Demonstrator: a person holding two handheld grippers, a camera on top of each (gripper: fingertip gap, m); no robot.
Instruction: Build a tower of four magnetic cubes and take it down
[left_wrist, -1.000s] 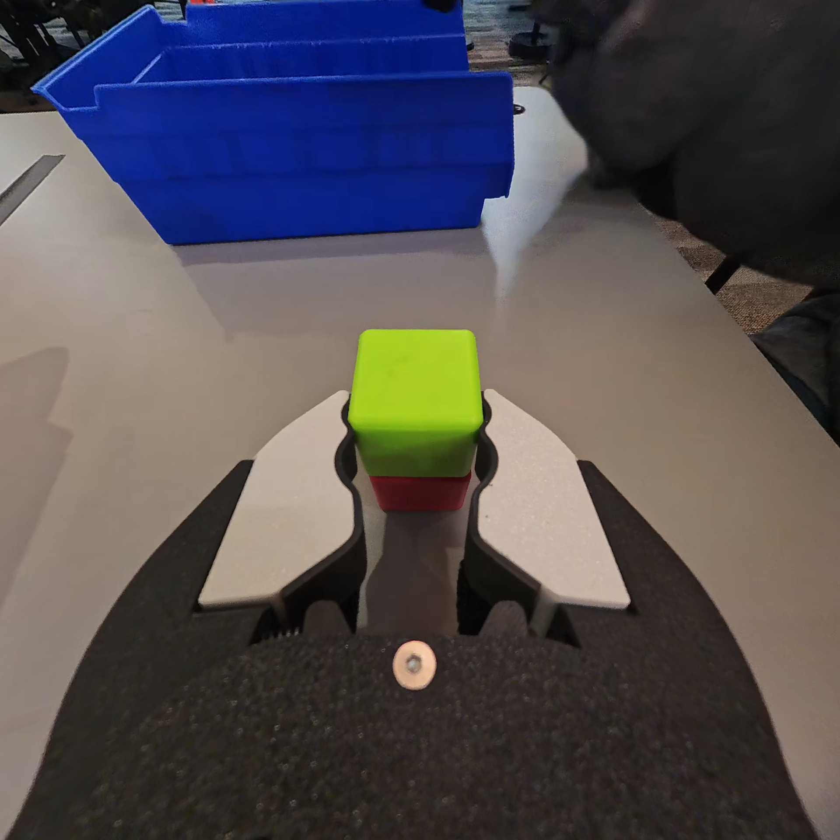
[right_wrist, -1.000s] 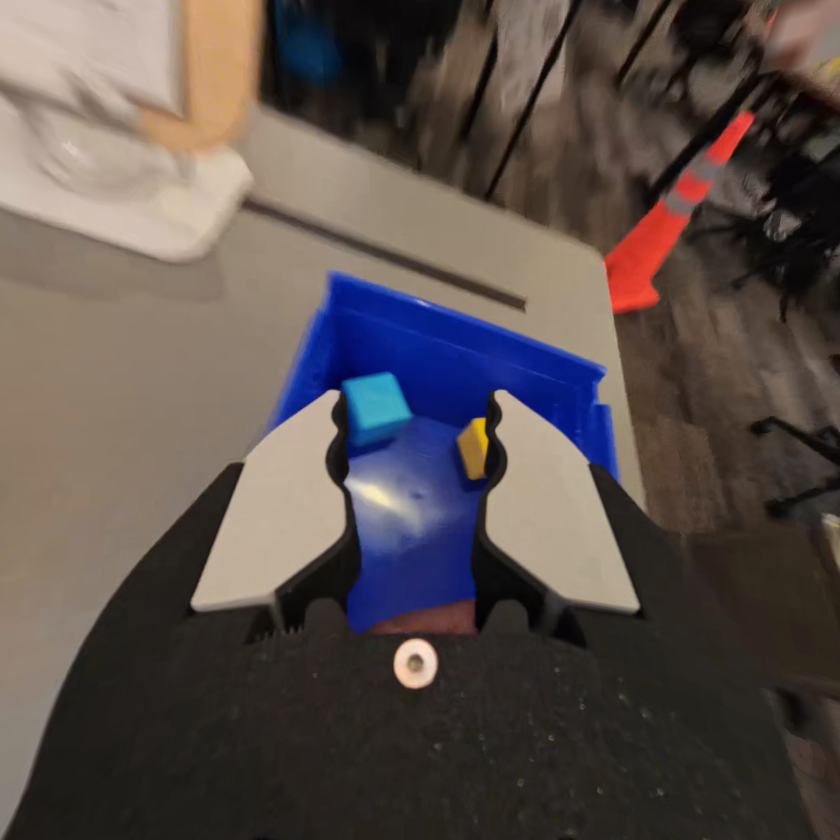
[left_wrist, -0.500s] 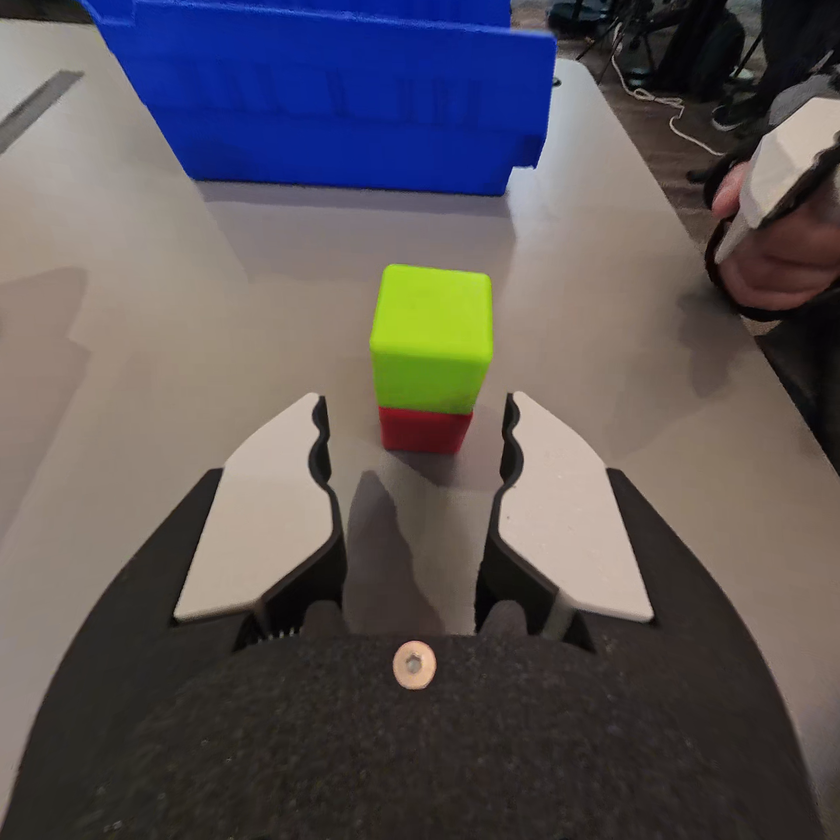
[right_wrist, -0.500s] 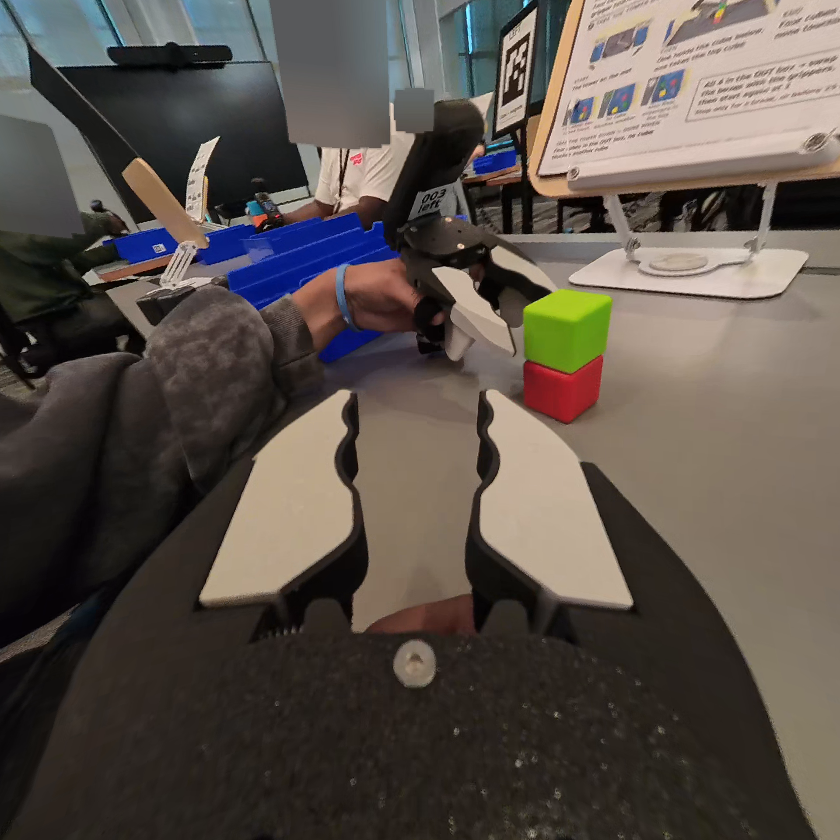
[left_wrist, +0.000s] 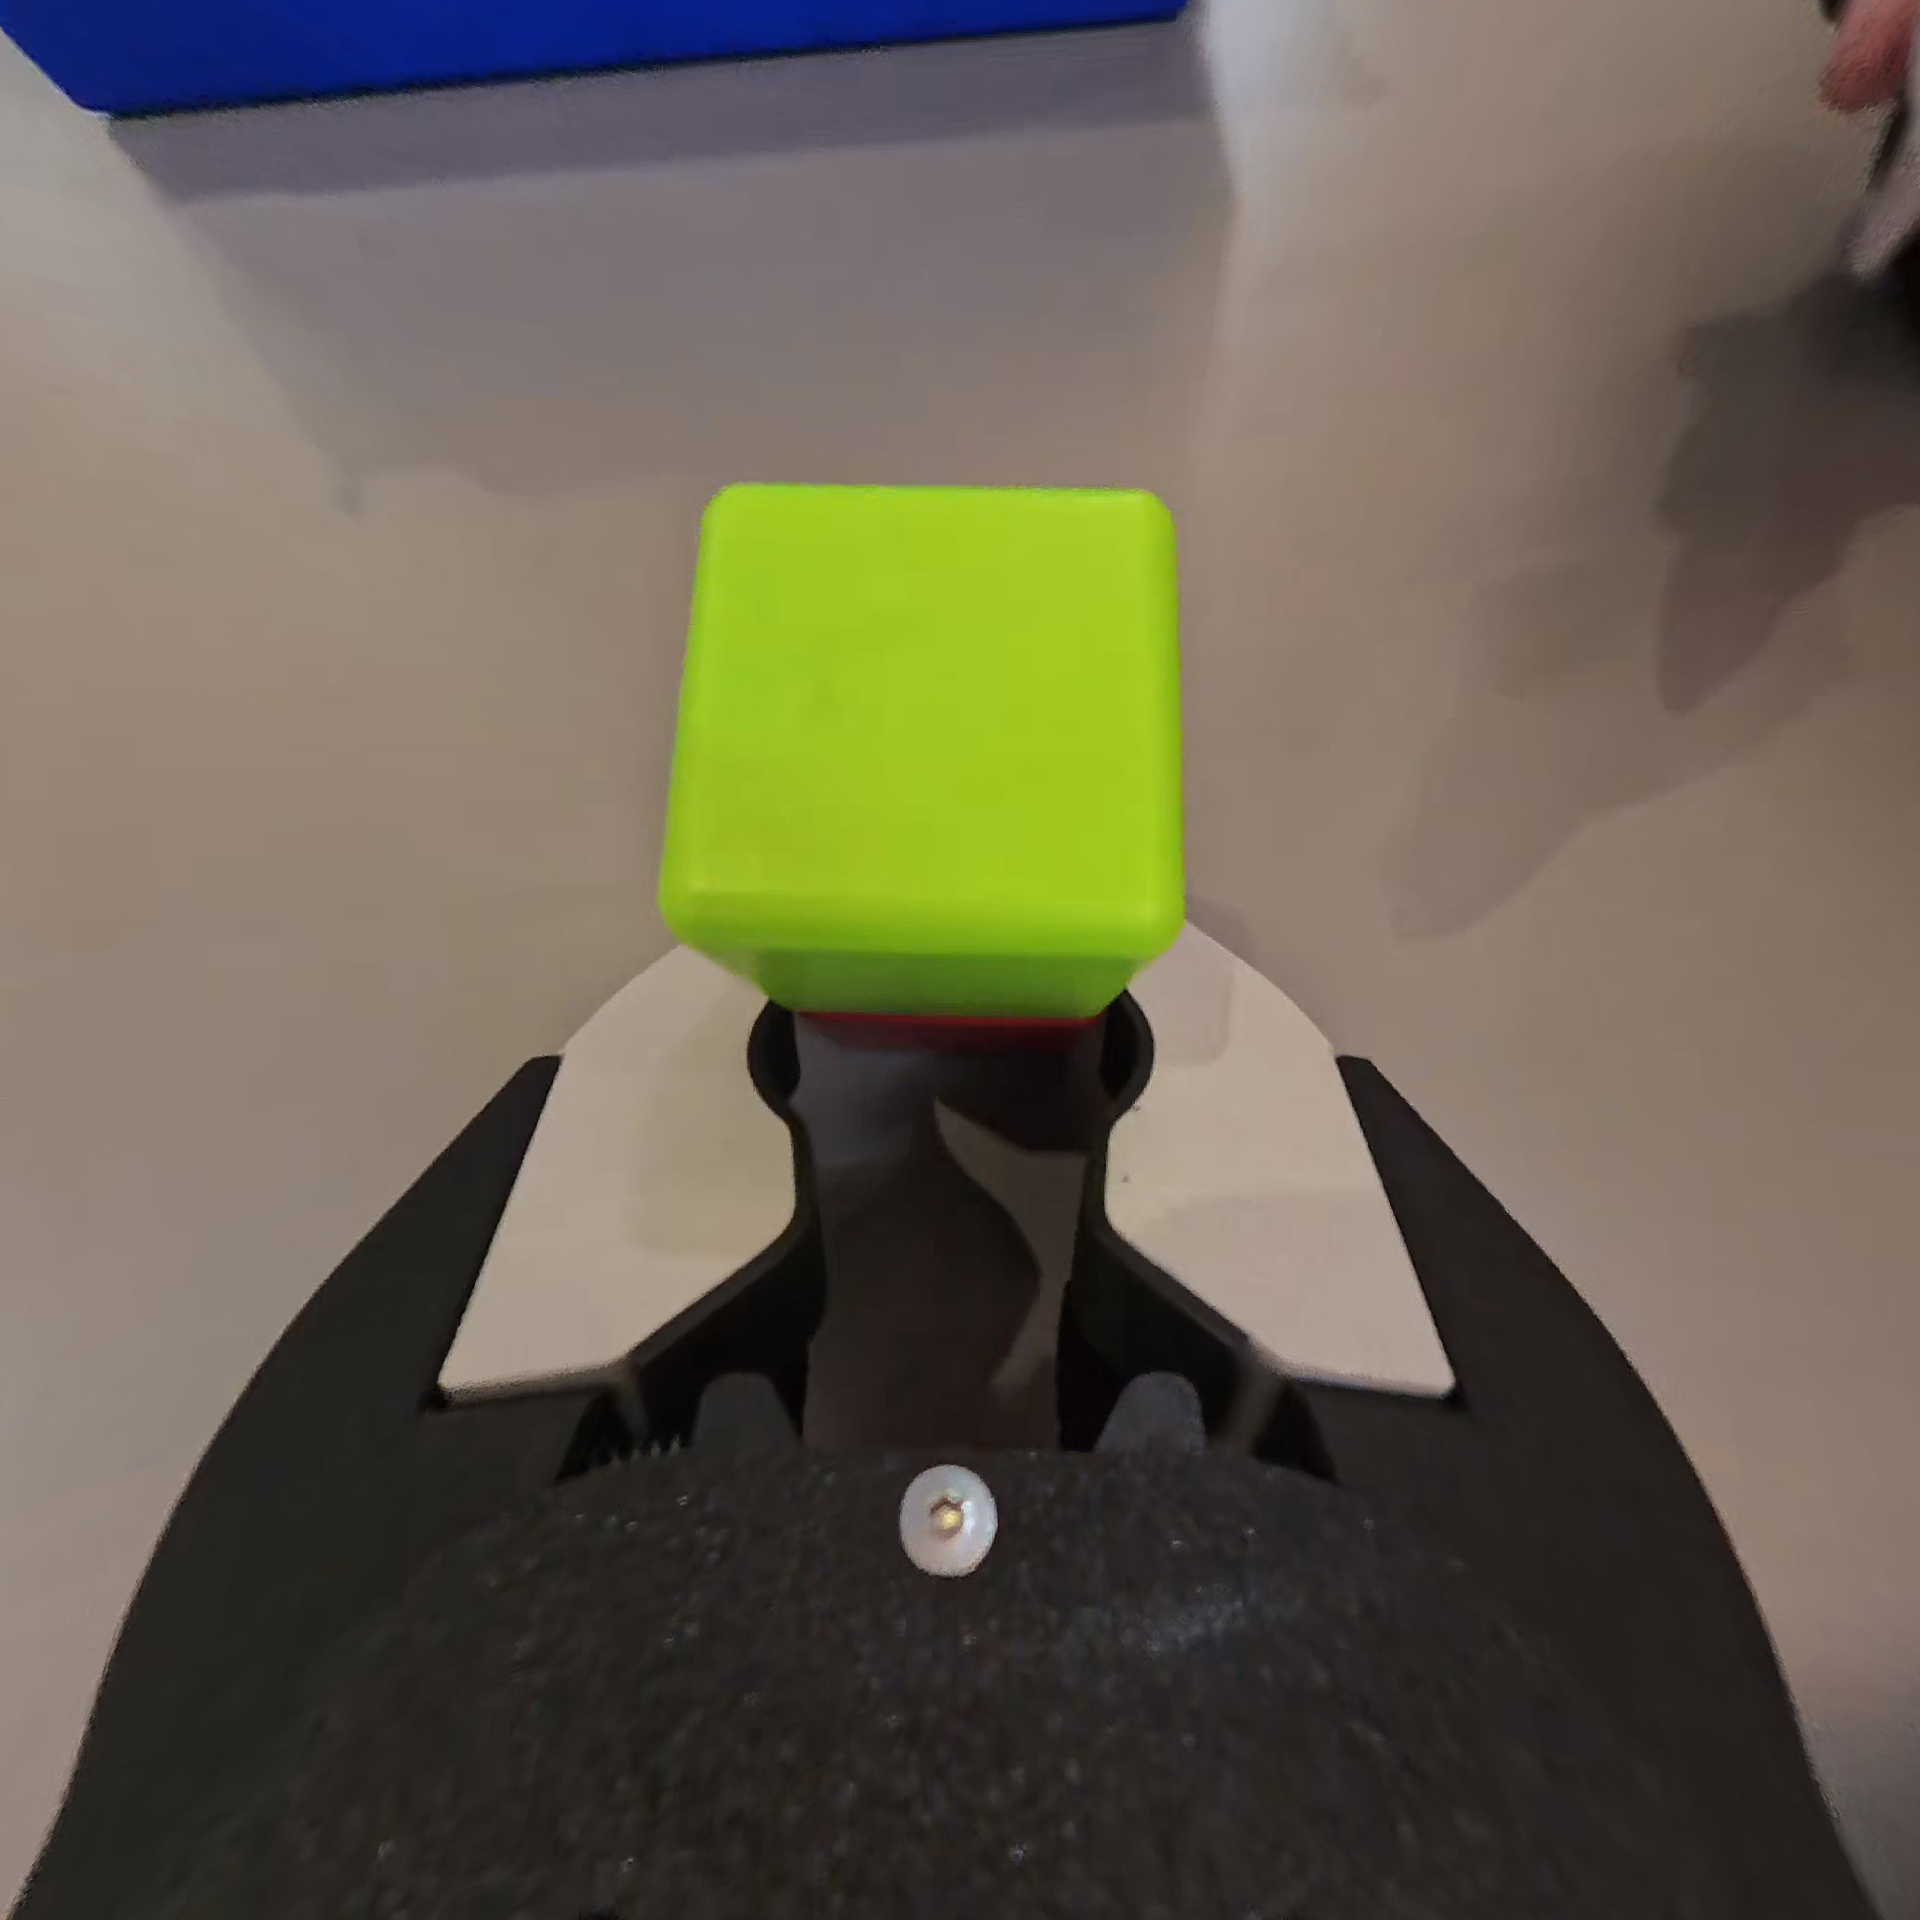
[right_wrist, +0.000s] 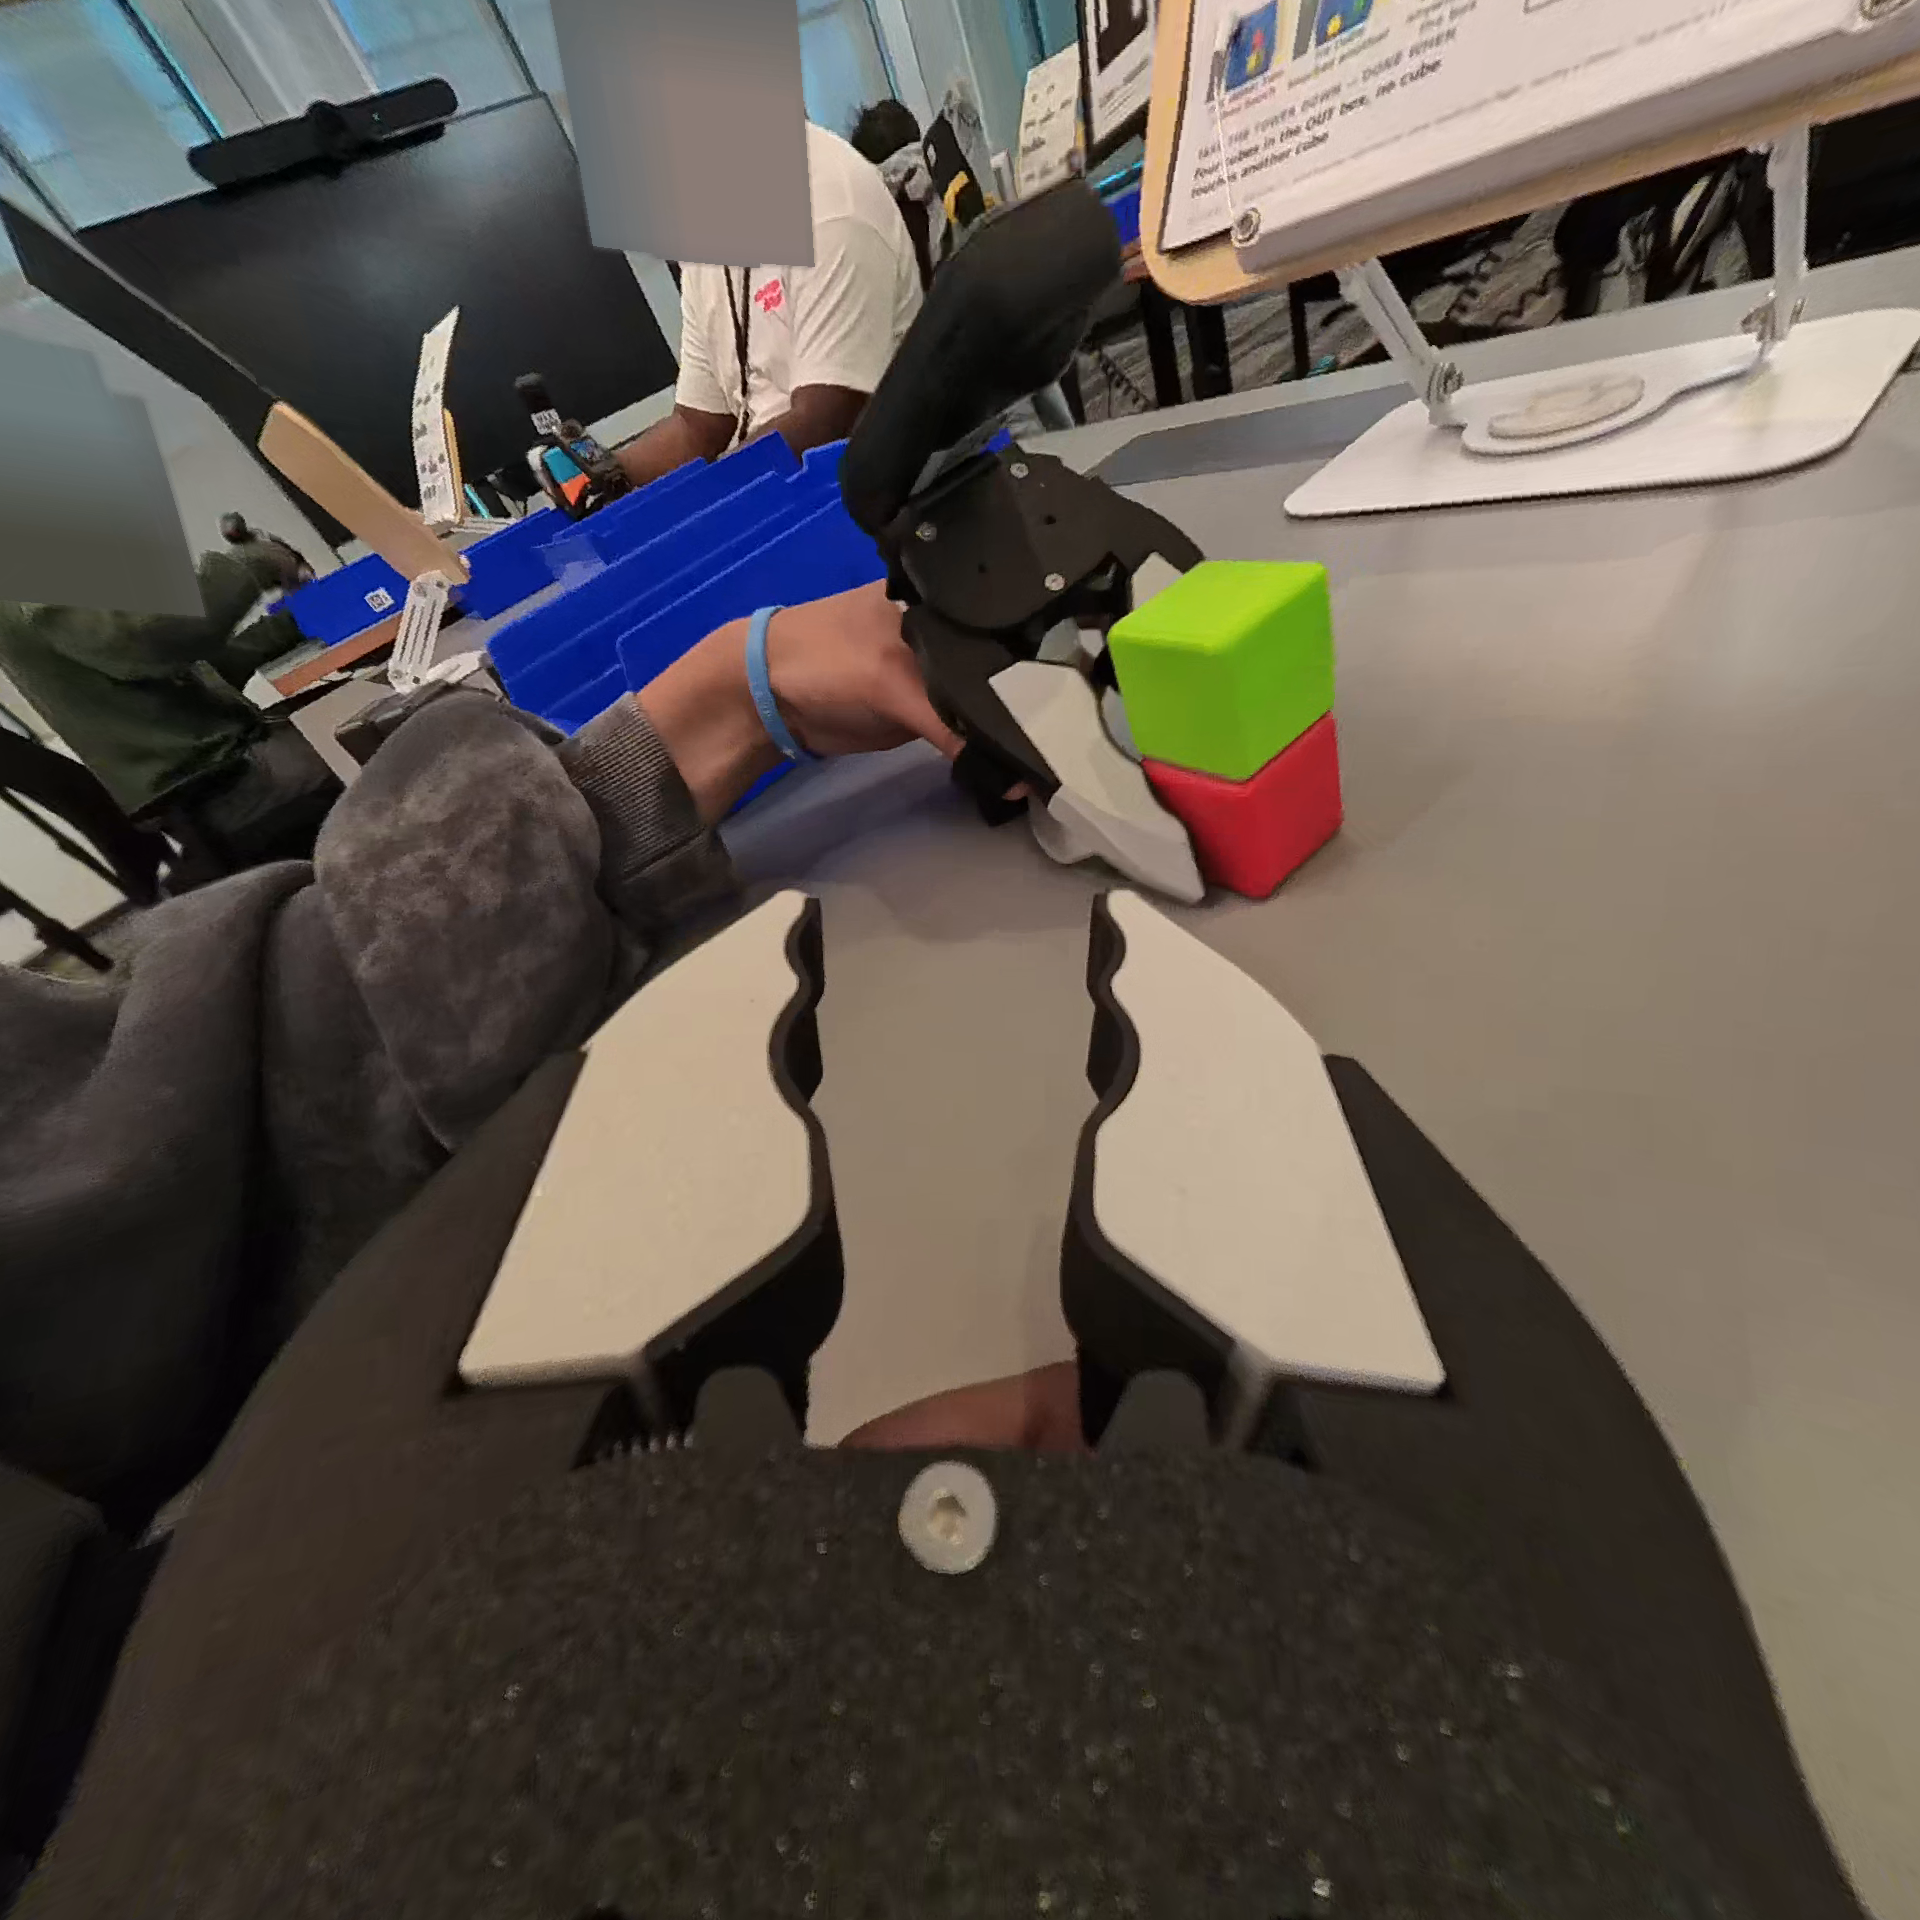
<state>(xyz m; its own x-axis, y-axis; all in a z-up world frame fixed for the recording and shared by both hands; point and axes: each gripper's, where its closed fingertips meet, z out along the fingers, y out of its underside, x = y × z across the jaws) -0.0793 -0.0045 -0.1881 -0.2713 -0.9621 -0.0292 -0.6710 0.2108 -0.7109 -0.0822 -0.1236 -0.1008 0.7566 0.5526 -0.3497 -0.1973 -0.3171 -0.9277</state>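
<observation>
stack: green cube (left_wrist: 925, 717) sits squarely on the red cube (right_wrist: 1252, 808), both on the grey table (right_wrist: 1579, 935).
left gripper (left_wrist: 940, 1023): low at the red cube, one finger on each side; whether it actually pinches cannot be told.
right gripper (right_wrist: 951, 935): fingers apart, holding nothing, well short of the stack.
behind: blue bin (left_wrist: 582, 42).

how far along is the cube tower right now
Two of four cubes are stacked: the green cube sits squarely on the red cube on the grey table. The left gripper has its fingers down at the red cube, either side of it; whether they clamp it is unclear. The right gripper is open and empty. Left: two more cubes, none visible here, then taking the tower down.
</observation>
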